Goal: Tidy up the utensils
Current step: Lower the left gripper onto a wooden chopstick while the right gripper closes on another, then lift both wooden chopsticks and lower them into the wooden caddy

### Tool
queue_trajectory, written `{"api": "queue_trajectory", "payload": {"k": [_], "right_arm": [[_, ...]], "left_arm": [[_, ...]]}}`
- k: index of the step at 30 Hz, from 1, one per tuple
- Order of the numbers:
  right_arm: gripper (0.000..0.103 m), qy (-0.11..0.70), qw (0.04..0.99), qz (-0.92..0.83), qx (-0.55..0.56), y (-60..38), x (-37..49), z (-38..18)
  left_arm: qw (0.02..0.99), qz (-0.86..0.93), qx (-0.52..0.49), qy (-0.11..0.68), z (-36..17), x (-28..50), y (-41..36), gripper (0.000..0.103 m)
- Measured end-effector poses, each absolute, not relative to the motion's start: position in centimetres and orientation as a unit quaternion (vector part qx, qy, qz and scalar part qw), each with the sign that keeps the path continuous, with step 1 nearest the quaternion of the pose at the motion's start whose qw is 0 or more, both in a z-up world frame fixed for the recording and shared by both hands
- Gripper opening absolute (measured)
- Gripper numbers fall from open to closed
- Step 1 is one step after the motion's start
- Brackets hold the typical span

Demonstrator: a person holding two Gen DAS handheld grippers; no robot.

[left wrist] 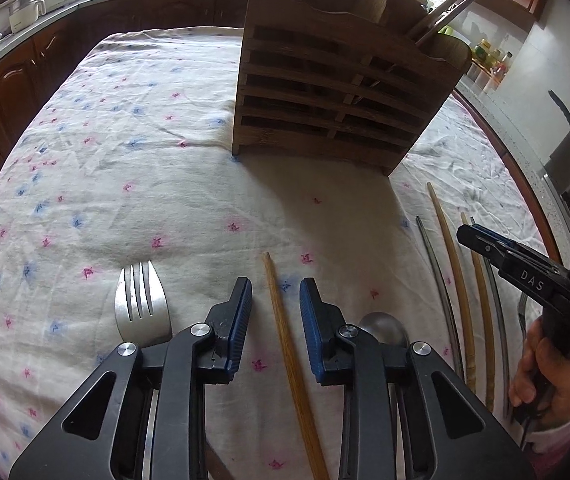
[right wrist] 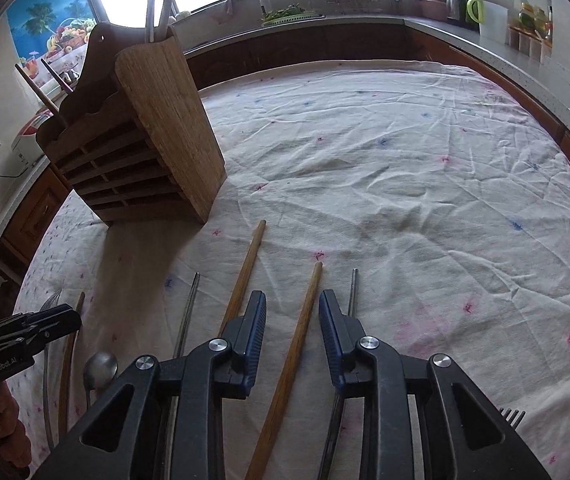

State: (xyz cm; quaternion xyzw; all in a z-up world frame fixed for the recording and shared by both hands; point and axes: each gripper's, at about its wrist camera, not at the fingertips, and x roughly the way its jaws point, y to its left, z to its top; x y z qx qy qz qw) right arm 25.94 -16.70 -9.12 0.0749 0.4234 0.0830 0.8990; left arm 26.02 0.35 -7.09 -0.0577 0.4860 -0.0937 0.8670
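A slatted wooden utensil holder (left wrist: pixel 333 92) stands on the flowered tablecloth (left wrist: pixel 125 160) and holds a few chopsticks; it also shows in the right wrist view (right wrist: pixel 145 140). My left gripper (left wrist: pixel 276 304) is open, its jaws on either side of a wooden chopstick (left wrist: pixel 289 360) lying on the cloth. A fork (left wrist: pixel 141 308) lies to its left, a spoon (left wrist: pixel 385 330) to its right. My right gripper (right wrist: pixel 292 322) is open over another wooden chopstick (right wrist: pixel 293 348). More wooden (right wrist: pixel 243 276) and metal chopsticks (right wrist: pixel 187 316) lie beside it.
Kitchen counters with dark wooden cabinets (left wrist: pixel 13 76) run around the table, carrying pots, jars and a sink (right wrist: pixel 285 16). The right gripper shows at the right edge of the left wrist view (left wrist: pixel 465 234). Another fork's tines (right wrist: pixel 513 416) show at the lower right.
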Motion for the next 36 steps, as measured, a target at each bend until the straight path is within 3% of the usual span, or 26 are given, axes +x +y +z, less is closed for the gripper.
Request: {"api": "queue_trajectory", "payload": {"k": [10,15,20,36], "right_arm": [[0.026,0.426,0.902,0.069,0.031,-15.5,26.5,-9.2],[0.01,0.427,0.902,0.059,0.032,-15.9,26.6,-9.2],[0.005,0.432,0.894,0.08,0.091,-16.9,26.4,-9.0],[0.005,0.341,0.923,0.128,0.128,-16.8,19.5,-1.1]], "left_arm": [[0.875,-0.083,-0.013,0.476,-7.2,25.9,-0.6,0.018],[0.877,-0.079,-0.008,0.473,-7.2,26.0,-0.6,0.007],[0.872,-0.093,-0.032,0.48,-7.0,26.0,-0.1,0.006],[0.898,-0.133,-0.121,0.401,0.8,20.8,3.6,0.004]]}}
